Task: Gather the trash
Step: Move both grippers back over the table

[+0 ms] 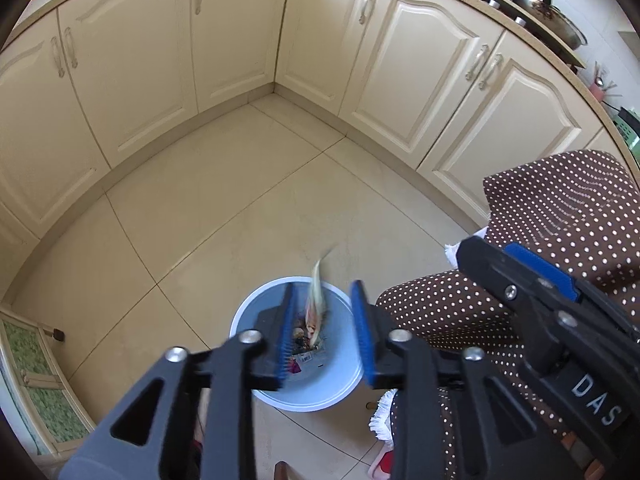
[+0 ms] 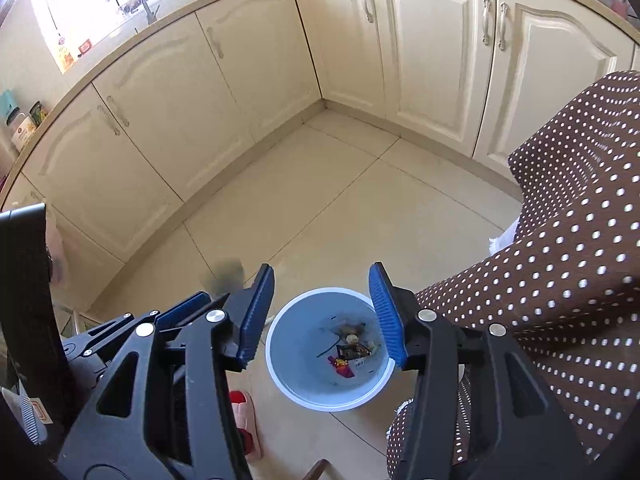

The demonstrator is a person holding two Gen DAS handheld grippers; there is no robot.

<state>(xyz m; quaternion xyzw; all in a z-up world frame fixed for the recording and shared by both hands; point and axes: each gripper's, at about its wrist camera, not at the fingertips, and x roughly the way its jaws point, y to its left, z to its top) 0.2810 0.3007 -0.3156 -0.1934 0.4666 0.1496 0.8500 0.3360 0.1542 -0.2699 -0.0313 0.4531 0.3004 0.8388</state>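
Observation:
A pale blue round bin [image 1: 340, 388] stands on the floor below both grippers; it also shows in the right wrist view [image 2: 296, 376]. Wrappers and scraps [image 2: 347, 354] lie at its bottom. My left gripper [image 1: 325, 334] is open above the bin. A blurred yellowish piece of trash [image 1: 316, 300] is in the air between its fingers, touching neither pad, over the bin. My right gripper [image 2: 322, 314] is open and empty above the bin. In the right wrist view the same trash shows as a grey-green blur [image 2: 226, 276] by the left gripper [image 2: 188, 312].
Cream kitchen cabinets [image 1: 240, 40] run round the corner behind the tiled floor [image 1: 240, 208]. The person's brown polka-dot clothing [image 1: 560, 208] fills the right side. A red and pink slipper [image 2: 246, 420] lies left of the bin. A small cabinet with green panels [image 1: 36, 384] stands at the left.

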